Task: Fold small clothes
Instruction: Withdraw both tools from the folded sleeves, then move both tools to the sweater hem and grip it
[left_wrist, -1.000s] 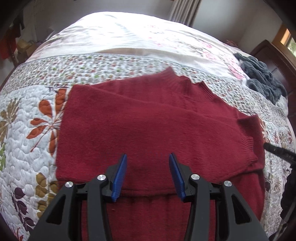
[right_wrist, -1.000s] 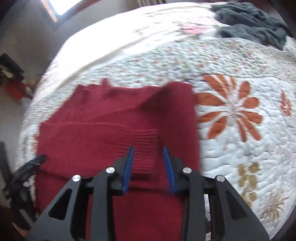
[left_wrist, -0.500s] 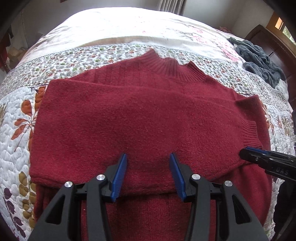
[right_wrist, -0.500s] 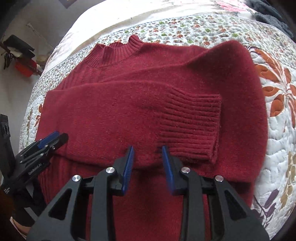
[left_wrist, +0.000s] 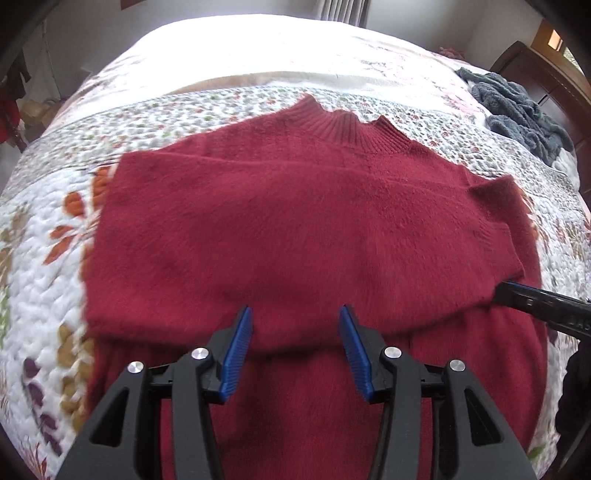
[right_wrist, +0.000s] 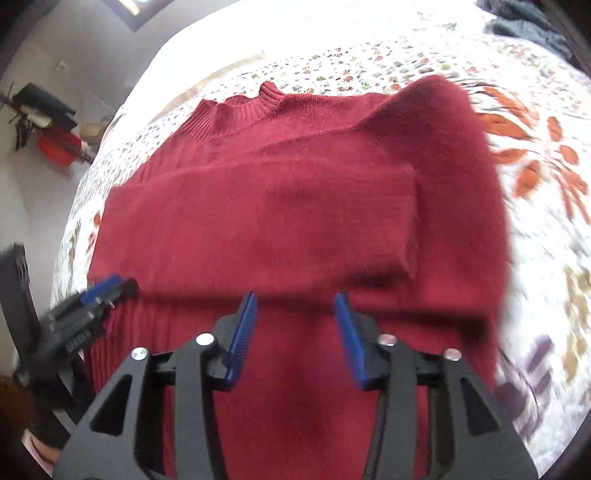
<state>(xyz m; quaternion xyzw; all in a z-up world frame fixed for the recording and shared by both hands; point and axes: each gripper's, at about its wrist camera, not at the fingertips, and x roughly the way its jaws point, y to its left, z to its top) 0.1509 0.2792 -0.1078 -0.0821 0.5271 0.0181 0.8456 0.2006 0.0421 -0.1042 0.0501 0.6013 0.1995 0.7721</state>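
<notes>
The left hand-held gripper (left_wrist: 295, 347) and right hand-held gripper (right_wrist: 295, 332) hover released and empty above a red sweater (left_wrist: 295, 236), spread on the bed (left_wrist: 258, 48) with sleeves crossed inward, apparently ready for its next fold.

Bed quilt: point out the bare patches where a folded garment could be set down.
Free: the pale stretch of quilt beyond the red sweater's collar, and the leaf-print strip left of it. Right of it, the orange-flower area is bare. Crowded: the far right corner, where a grey garment lies heaped.
</notes>
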